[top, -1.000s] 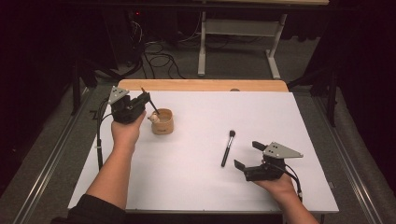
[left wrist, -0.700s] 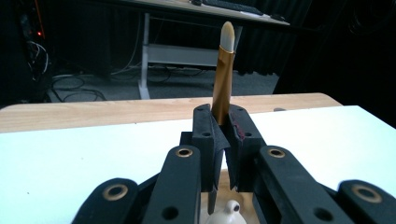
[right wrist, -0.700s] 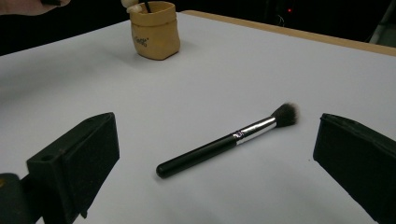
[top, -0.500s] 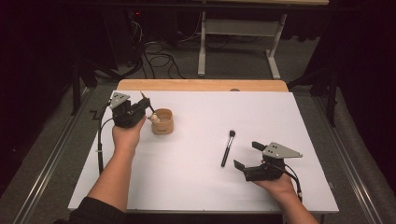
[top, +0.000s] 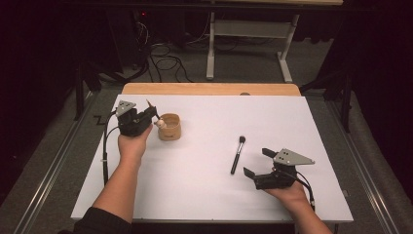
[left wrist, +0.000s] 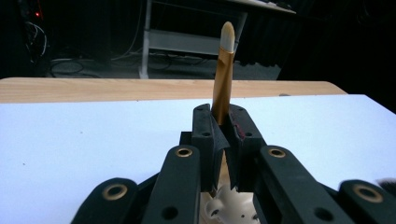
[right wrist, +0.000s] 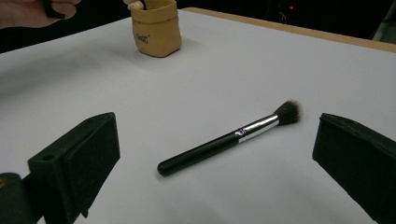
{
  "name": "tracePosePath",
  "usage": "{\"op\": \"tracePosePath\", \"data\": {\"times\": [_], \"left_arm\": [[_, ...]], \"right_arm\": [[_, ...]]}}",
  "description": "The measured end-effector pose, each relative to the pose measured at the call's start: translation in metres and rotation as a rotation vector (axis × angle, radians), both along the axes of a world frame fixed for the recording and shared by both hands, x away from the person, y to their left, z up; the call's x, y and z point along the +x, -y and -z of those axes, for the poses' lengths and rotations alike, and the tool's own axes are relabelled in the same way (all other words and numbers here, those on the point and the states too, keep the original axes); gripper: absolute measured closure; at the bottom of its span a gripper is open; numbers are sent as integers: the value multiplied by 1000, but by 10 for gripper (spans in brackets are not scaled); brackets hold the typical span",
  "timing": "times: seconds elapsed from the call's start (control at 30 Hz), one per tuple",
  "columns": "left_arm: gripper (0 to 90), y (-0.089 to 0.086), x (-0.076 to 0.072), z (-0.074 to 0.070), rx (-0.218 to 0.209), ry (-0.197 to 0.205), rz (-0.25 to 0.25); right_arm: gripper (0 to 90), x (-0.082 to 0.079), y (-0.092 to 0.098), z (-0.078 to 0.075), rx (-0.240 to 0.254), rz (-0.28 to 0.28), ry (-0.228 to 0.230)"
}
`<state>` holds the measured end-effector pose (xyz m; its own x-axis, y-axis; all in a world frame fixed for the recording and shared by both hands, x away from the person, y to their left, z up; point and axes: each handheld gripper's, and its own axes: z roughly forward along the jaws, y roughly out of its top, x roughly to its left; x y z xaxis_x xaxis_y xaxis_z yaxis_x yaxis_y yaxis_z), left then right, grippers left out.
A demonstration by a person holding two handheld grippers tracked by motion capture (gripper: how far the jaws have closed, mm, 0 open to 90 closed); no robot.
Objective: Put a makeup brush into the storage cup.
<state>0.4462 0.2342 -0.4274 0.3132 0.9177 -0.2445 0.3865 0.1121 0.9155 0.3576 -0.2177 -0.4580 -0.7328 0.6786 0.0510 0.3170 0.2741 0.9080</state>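
Observation:
My left gripper (top: 151, 117) (left wrist: 223, 123) is shut on a gold-handled brush (left wrist: 223, 70). Its handle points up, and its pale bristle head (top: 159, 124) hangs just left of the rim of a tan cup (top: 169, 127) (right wrist: 155, 28). A black makeup brush (top: 237, 155) (right wrist: 229, 138) lies flat on the white sheet, bristles toward the far side. My right gripper (top: 256, 162) (right wrist: 217, 163) rests near the front right, open, with its jaws wide on either side of the black brush's handle end and not touching it.
A white sheet (top: 214, 195) covers the table, with a wooden strip (top: 209, 88) along its far edge. Beyond it the floor holds cables and a metal frame (top: 248, 29). A black cable (top: 104, 146) trails from the left gripper.
The left gripper with its brush has drifted slightly lower in the picture, staying beside the cup. The right gripper and the black brush have not moved.

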Motion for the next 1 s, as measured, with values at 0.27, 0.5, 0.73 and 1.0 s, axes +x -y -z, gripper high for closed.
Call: {"op": "tracePosePath", "data": {"times": [0.27, 0.5, 0.73, 1.0], "left_arm": [[821, 1, 0, 2, 7, 0, 0], [362, 0, 2, 4, 22, -36, -14], [264, -1, 0, 3, 38, -27, -6], [244, 0, -3, 1, 60, -24, -6]], "right_arm": [[14, 0, -1, 1, -8, -8, -4], [14, 0, -1, 1, -6, -10, -6], [14, 1, -2, 2, -10, -10, -7], [14, 0, -2, 2, -9, -8, -8]]}}
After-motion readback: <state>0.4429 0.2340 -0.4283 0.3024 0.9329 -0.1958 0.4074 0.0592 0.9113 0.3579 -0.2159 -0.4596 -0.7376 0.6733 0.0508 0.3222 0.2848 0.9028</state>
